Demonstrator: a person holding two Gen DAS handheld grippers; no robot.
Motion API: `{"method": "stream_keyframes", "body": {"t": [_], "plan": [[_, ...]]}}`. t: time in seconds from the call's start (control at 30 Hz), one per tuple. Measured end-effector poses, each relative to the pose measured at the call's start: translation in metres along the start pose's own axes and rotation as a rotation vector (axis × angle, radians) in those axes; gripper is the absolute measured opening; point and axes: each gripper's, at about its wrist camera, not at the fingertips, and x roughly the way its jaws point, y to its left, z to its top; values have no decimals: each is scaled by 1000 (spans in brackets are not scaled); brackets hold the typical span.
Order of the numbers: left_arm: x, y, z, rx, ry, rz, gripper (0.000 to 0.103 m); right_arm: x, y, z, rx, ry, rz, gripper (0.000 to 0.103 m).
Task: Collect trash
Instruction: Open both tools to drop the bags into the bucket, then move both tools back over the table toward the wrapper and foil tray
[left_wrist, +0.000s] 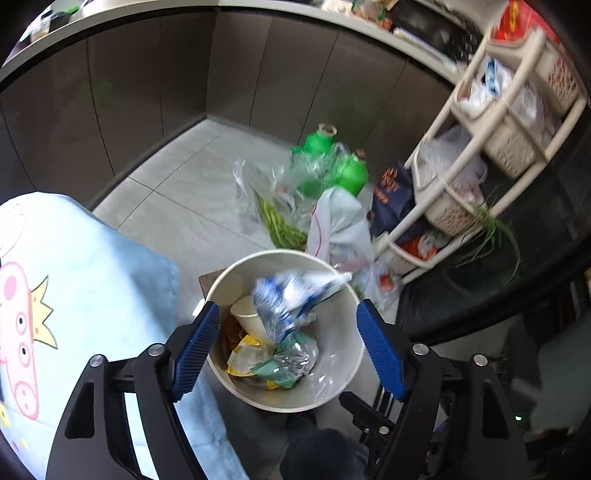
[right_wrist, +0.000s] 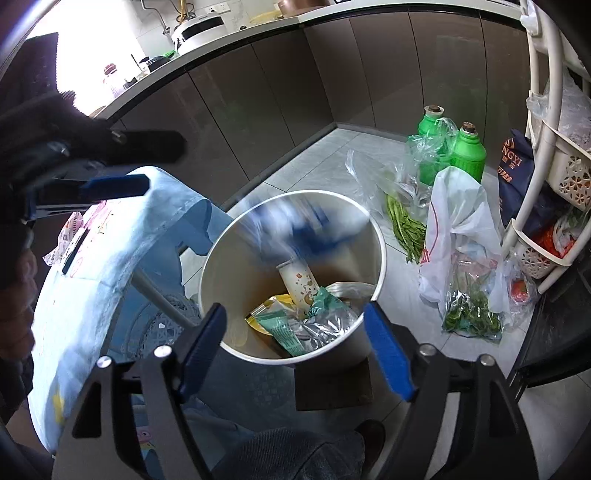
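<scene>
A white round trash bin (left_wrist: 343, 354) stands on the floor below both grippers and also shows in the right wrist view (right_wrist: 218, 266). It holds a paper cup (left_wrist: 249, 317), foil and green wrappers (left_wrist: 291, 360), and yellow packets. A blurred blue-and-white plastic wrapper (left_wrist: 291, 295) is in mid-air at the bin's mouth, seen as a streak in the right wrist view (right_wrist: 295, 225). My left gripper (left_wrist: 284, 347) is open and empty above the bin. My right gripper (right_wrist: 295, 343) is open and empty above the bin's near rim. The left gripper's blue finger (right_wrist: 114, 186) shows at the left of the right wrist view.
A table with a light blue cartoon cloth (left_wrist: 74, 277) is at the left. On the floor behind the bin lie two green bottles (right_wrist: 467, 151), plastic bags with greens (right_wrist: 406, 221) and a white bag (right_wrist: 458, 221). A cream basket rack (left_wrist: 480, 147) stands right. Dark cabinets line the back.
</scene>
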Motion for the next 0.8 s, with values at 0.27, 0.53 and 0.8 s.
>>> {"method": "stream_keyframes", "body": {"t": [0.27, 0.53, 0.8], "plan": [[-47, 26, -2, -102, -88, 13, 94, -7, 18, 7, -31, -21, 9, 99], [-113, 37, -24, -93, -211, 107, 94, -35, 53, 24, -115, -64, -13, 99], [-180, 56, -60, -98, -323, 240, 94, -74, 107, 38, -216, -120, -22, 99]]}}
